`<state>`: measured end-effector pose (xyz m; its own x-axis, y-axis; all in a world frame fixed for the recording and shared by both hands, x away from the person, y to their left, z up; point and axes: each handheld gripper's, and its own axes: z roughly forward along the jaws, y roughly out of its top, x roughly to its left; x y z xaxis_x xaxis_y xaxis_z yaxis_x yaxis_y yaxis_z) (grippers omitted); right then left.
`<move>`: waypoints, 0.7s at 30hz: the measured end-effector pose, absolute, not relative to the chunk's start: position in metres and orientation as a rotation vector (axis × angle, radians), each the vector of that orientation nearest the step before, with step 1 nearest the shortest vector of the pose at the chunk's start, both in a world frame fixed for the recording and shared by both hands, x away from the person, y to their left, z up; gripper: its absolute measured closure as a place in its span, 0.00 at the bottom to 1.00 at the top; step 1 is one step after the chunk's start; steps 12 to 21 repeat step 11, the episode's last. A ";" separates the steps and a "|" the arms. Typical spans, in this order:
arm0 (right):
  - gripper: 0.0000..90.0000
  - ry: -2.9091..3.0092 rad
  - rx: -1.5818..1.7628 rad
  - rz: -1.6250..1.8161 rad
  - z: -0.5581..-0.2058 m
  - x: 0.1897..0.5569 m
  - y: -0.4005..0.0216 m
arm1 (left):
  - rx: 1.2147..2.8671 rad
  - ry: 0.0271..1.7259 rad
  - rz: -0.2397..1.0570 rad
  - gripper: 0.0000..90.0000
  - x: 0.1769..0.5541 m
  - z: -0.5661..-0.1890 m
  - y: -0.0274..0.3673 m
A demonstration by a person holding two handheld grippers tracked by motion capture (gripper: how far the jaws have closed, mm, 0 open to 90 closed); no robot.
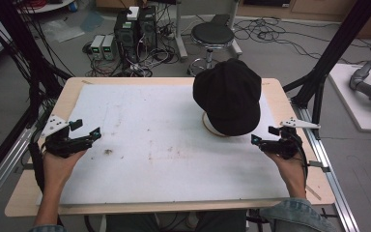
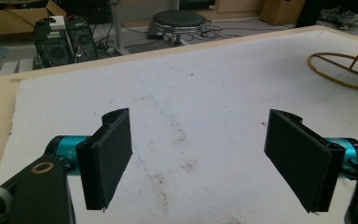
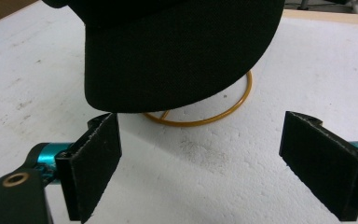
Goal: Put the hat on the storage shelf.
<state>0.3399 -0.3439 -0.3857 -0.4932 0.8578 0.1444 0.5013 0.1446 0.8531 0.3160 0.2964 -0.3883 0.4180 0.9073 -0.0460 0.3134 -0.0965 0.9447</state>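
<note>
**Operator:** Workshop floor behind the table: what stands there, by count?

**Inspector:** One round black stool (image 1: 212, 35), two dark computer towers (image 1: 135, 28) and two small pale boxes (image 1: 103, 46) among loose cables. No brand, label or writing is legible on any of them.

**Operator:** Work surface?

**Inspector:** One light wooden table (image 1: 24, 193) carrying one stained white foam sheet (image 1: 149, 140).

**Operator:** Items on the sheet?

**Inspector:** One black fabric cap (image 1: 229, 96) sits on one thin gold wire stand with a ring base (image 3: 205, 119), at the far right part of the sheet. No logo is visible on the cap.

**Operator:** Gripper status?

**Inspector:** Two units. The left gripper (image 2: 198, 154) is held at the near left part of the sheet, well apart from the cap; its jaws stand wide apart with only bare foam between them. The right gripper (image 3: 200, 168) is near the cap's brim, on its near right side; its jaws are also spread, gripping nothing, and are not touching the cap.

**Operator:** Differences between views?

**Inspector:** The high view gives both hands, the denim sleeve (image 1: 297, 215) and the whole cap, with just a sliver of ring beneath it. The left gripper view shows the ring and one slanted rod but cuts the cap off. The right gripper view shows the brim's weave close up, overhanging the ring.
</note>
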 end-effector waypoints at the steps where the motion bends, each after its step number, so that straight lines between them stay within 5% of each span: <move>1: 0.14 2.048 1.306 1.291 -0.386 0.340 -0.344 | 1.641 1.091 0.719 0.26 0.316 -0.389 0.297; 21: 0.14 2.047 1.303 1.293 -0.384 0.339 -0.344 | 1.640 1.092 0.721 0.26 0.316 -0.391 0.298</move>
